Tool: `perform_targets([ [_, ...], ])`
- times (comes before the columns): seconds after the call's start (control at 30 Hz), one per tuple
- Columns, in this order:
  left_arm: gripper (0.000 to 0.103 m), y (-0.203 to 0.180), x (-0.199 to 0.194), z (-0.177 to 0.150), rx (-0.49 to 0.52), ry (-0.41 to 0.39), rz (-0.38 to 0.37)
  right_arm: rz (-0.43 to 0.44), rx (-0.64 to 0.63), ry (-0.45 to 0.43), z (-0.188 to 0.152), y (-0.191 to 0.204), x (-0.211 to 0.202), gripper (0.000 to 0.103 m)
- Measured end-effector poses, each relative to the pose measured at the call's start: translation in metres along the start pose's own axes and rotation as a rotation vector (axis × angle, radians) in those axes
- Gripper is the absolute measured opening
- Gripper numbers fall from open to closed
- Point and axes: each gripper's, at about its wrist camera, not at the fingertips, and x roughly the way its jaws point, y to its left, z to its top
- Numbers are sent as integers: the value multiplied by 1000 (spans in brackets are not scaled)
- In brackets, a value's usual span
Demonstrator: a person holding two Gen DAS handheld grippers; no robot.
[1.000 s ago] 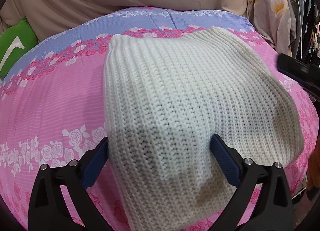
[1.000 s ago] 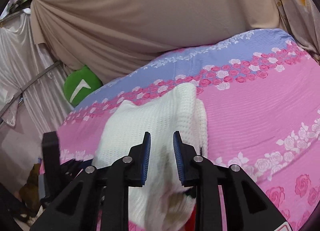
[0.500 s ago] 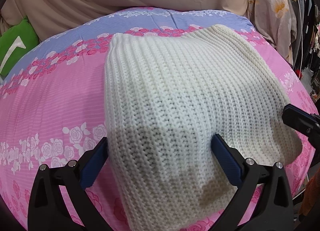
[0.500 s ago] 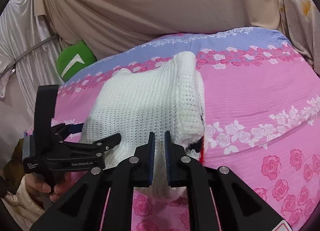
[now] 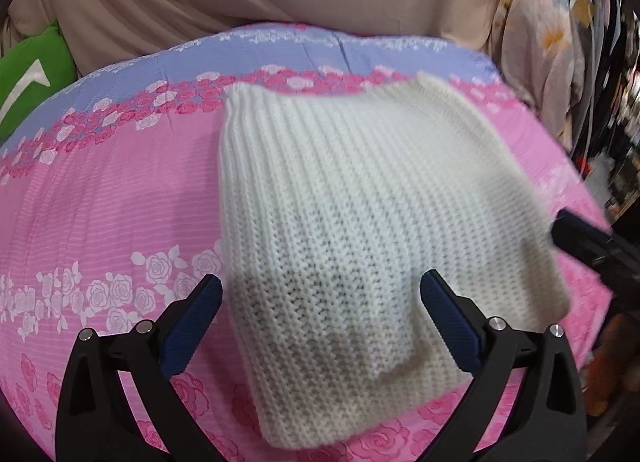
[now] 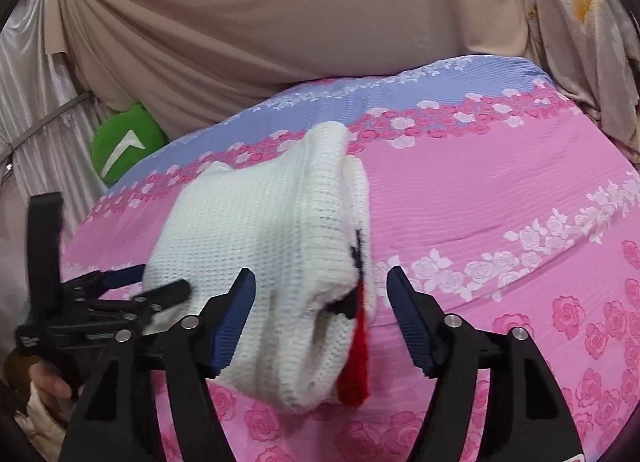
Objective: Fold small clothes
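Both tools hang over a bed covered in a pink and lilac rose-print sheet (image 5: 100,197). On the left tool (image 5: 320,302), the blue-padded fingers (image 5: 192,322) are spread wide, and the near end of a folded white knit garment (image 5: 360,201) lies on the sheet between them. The left pad sits just outside the knit's left edge. The right pad overlaps the knit in the picture, and whether it touches cannot be told. Neither pad squeezes the cloth. From this tool the garment stretches forward and slightly to the right, its far edge reaching the band of pink roses where the sheet turns lilac.

Seen from its own camera, the right tool (image 6: 320,306) has its jaws opening, already well apart. The garment's thick folded end, with a red piece (image 6: 356,366) and some black stitching peeking out at the fold, lies between the pads but is not pinched by them. The left tool shows to the left of this one, lower in the frame, held by a hand (image 6: 48,382) at the edge of the picture.

Ahead of both tools, beyond the bed, hangs a beige draped cloth (image 6: 280,21). A green cushion with a white mark (image 6: 124,145) sits off to the left.
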Motion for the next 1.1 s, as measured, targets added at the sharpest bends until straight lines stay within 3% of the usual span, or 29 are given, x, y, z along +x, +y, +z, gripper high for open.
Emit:
perform_targets([
  [0.17,98,26,6,10,-86,27,-36,77,91,91,-5,-17,26,68],
  [0.27,98,40,28,7,-170,91,-129,150,147,147,-9,-22,46,69],
  [0.37,98,50,42,5,-240,125,-220,182,182,174,-12,-25,60,75],
  [0.73,98,18,55,20,-147,104,-176,263,216,163,4,-23,84,81],
  [0.8,98,17,54,21,-135,98,-170,264,215,162,7,-21,88,72],
  [0.83,98,15,53,23,-124,91,-167,276,214,164,7,-20,90,62],
  [0.93,80,10,41,25,-78,53,-145,270,197,134,8,-12,81,49],
  [1.0,61,9,29,29,-42,21,-133,252,181,109,12,-4,73,45],
  [1.1,53,10,7,41,-5,-32,-167,260,144,37,25,12,51,42],
])
